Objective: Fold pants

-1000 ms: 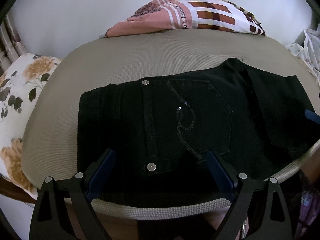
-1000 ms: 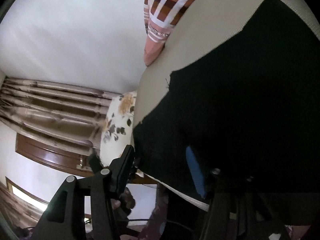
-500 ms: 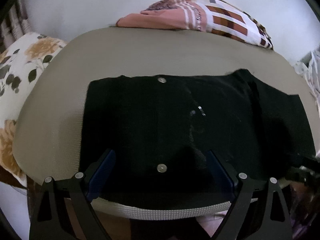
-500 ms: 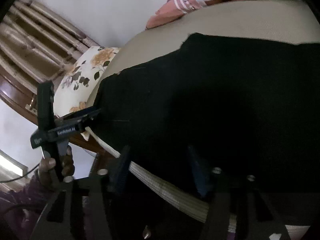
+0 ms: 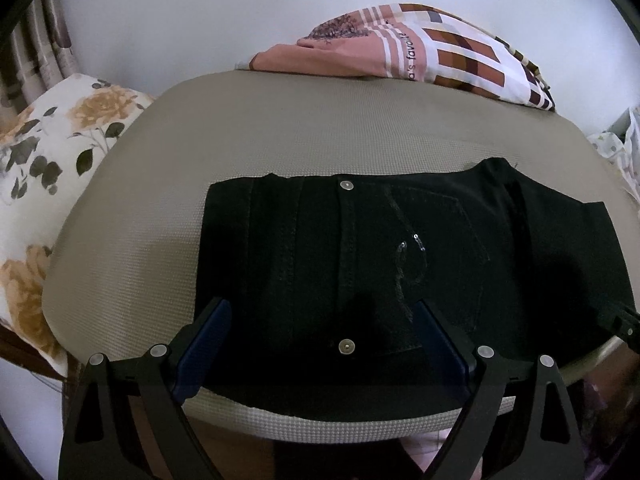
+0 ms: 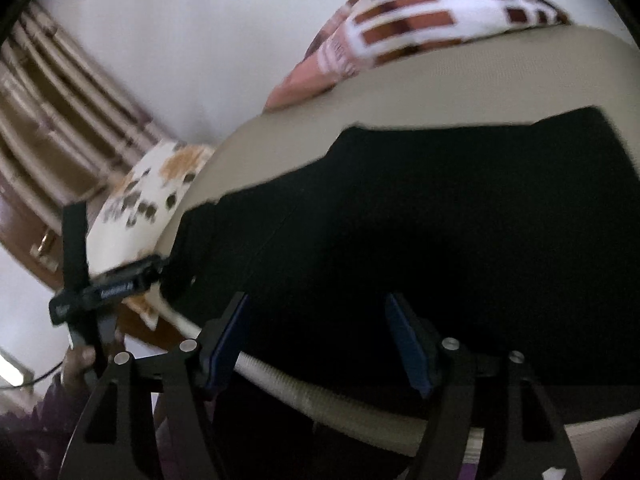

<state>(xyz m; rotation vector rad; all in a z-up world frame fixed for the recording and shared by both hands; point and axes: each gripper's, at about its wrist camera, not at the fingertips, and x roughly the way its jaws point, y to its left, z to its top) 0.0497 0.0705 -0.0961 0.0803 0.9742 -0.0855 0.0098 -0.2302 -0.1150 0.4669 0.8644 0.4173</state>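
**White wall, beige worktop, pants folded flat**

White wall (image 5: pixel 168 20) fills the background, bare and evenly lit. Striped curtain (image 5: pixel 36 40) hangs at the far left; in the right wrist view it appears as brown and cream bands above a dark wooden frame (image 6: pixel 24 232). Floral cushion (image 5: pixel 44 168), white with orange roses and dark leaves, sits against the left edge of the worktop (image 5: pixel 320 120). Worktop cover is beige, fine woven texture, rounded edge with a paler band along the near side. At the far edge lies a pink and brown checked cloth (image 5: pixel 420 48) with some printed lettering, touching the wall. A white patterned fabric (image 5: pixel 616 144) shows at the far right, too small to identify.

Pants (image 5: pixel 400 264), black, lie folded in a compact rectangle on the near half of the worktop, near edge at the rim. A back pocket with decorative stitching faces up; two metal rivets (image 5: pixel 346 185) visible on one seam.

Left tongs (image 5: pixel 320 344) spread wide, blue pads either side of the near pants edge, holding nothing. Right tongs (image 6: pixel 320 340) likewise spread, over the pants near the rim; this view is motion-blurred. Contact with the cloth cannot be judged in either view.
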